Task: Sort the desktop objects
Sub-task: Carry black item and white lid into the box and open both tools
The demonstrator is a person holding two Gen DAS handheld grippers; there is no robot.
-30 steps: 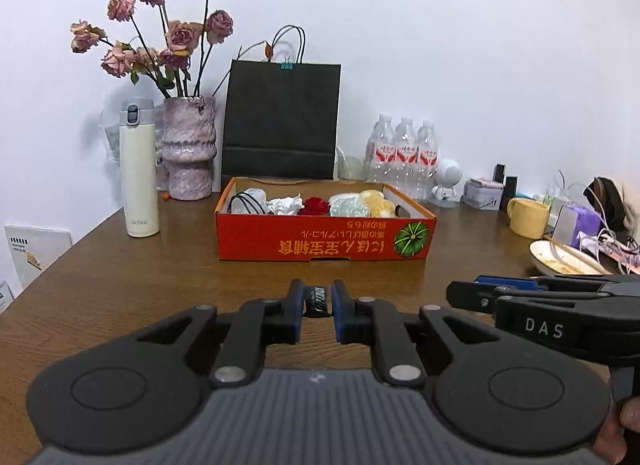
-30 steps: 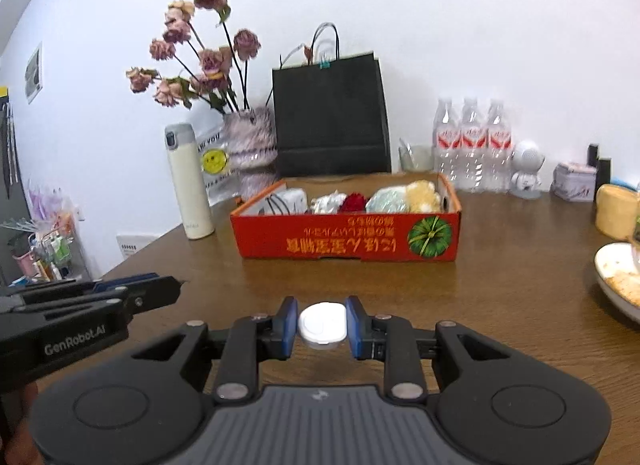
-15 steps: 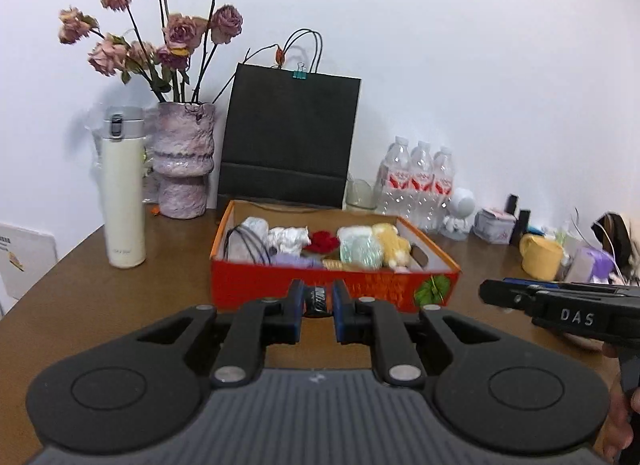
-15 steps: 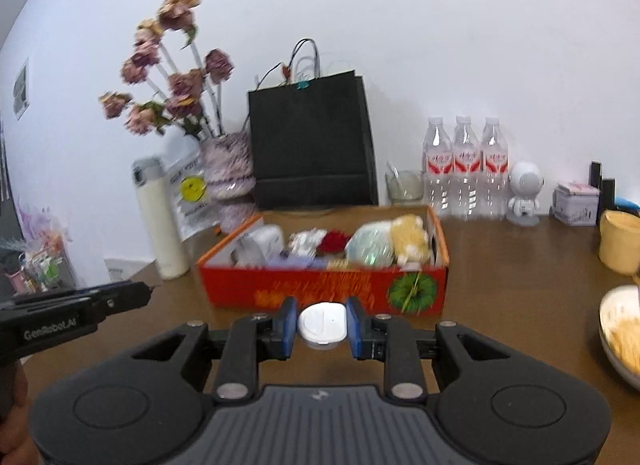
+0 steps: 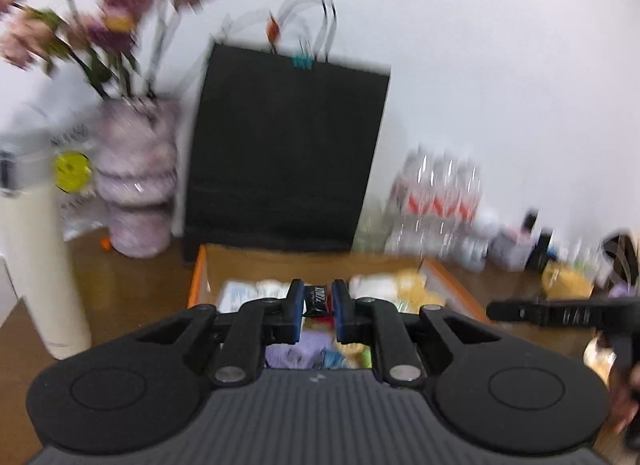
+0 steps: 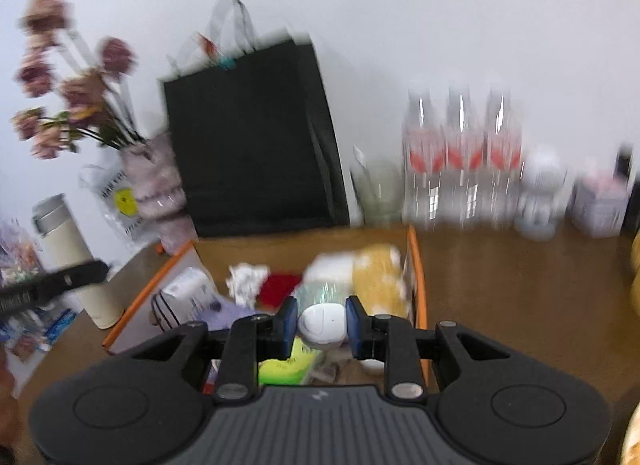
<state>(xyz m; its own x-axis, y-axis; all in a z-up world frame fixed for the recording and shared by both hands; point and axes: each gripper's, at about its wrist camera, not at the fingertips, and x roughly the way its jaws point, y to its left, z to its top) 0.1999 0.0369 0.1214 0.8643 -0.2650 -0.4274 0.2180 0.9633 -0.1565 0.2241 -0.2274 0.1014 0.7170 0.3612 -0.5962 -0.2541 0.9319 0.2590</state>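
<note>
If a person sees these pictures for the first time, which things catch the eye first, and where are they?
Nearest the lens, each gripper holds something: the left gripper a small dark packet, the right gripper a white round case. Both hang over the orange box crowded with small things. Behind it a tall black bag stands at the wall, with pink flowers in a vase to its left.

Matt black paper bag (image 5: 288, 145), cardboard box (image 6: 418, 265), smooth wooden table (image 6: 520, 285), clear plastic bottles (image 6: 460, 157).
</note>
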